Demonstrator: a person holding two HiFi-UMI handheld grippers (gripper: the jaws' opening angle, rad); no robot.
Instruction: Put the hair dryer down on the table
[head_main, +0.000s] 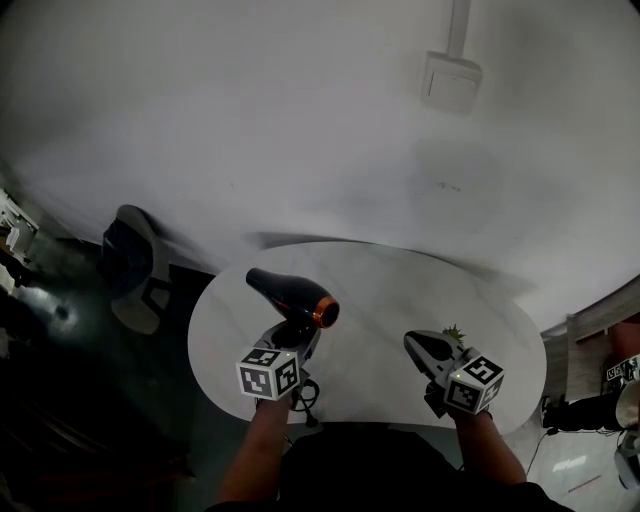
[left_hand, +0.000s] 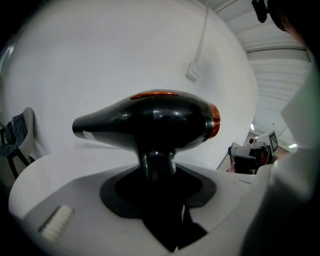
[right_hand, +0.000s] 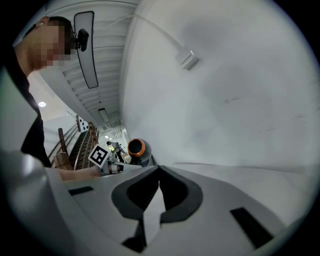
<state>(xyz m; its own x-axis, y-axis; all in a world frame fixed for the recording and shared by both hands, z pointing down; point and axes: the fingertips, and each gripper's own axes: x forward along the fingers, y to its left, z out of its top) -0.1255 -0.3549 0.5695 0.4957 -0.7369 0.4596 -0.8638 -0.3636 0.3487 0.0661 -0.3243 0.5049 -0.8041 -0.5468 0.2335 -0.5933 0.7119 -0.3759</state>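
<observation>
Centrally, black hair dryer with orange rear ring (head_main: 290, 292), handle clamped in left claw (head_main: 297, 330), held over round white tabletop (head_main: 380, 285). Right claw (head_main: 412, 343) closed, empty, beside small green plant (head_main: 453, 332). Grey chair (head_main: 135, 265) at far left.

Wall (head_main: 250, 120): white; I see a box (head_main: 451, 80) with conduit (head_main: 460, 25).
Table (head_main: 390, 285): round, white.
Chair (head_main: 140, 300): left, by the wall.
Floor (head_main: 60, 340): dark.

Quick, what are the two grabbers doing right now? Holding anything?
Left gripper: closed on the handle of the hair dryer.
Right gripper: closed, holding nothing.
</observation>
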